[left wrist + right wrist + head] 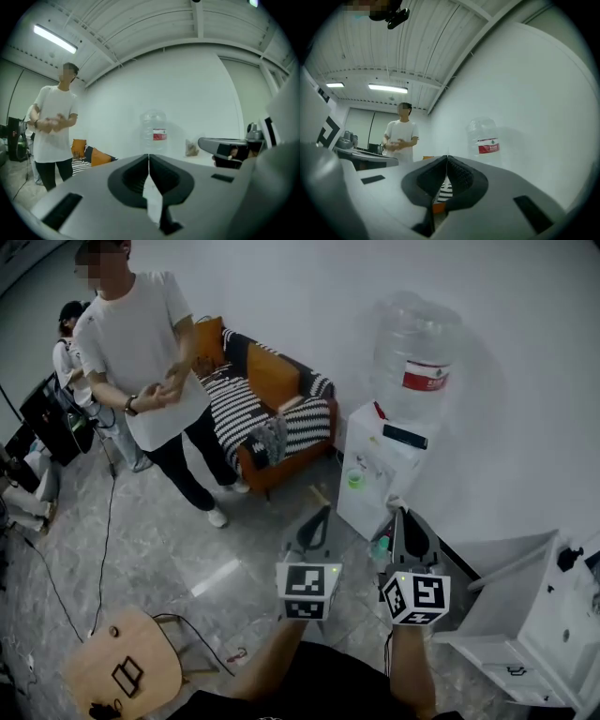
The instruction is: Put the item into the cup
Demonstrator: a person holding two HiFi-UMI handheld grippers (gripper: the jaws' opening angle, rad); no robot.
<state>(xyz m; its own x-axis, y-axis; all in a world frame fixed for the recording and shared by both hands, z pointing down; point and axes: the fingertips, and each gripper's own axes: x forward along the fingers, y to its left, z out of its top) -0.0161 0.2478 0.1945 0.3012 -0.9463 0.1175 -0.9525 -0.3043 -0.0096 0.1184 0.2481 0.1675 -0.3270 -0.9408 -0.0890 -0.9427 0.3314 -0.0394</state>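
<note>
Grippers held side by side above the floor, both pointing toward the water dispenser. Left gripper: jaws closed tip to tip, nothing between them. Right gripper: jaws likewise pressed together and empty. Small green cup sits at the dispenser's front, beyond both pairs of tips. Which item belongs in it cannot be told. Clear bottle stands upright on the dispenser, close against the white wall. Orange sofa runs along the same wall, its near end just beside the dispenser's left side. Person in a white shirt stands before the sofa's far end, well apart from the grippers. White table bounds the right side, its edge near the right gripper. Round wooden stool lies at lower left. Open floor stretches between stool, person and dispenser, crossed by a thin cable.
</note>
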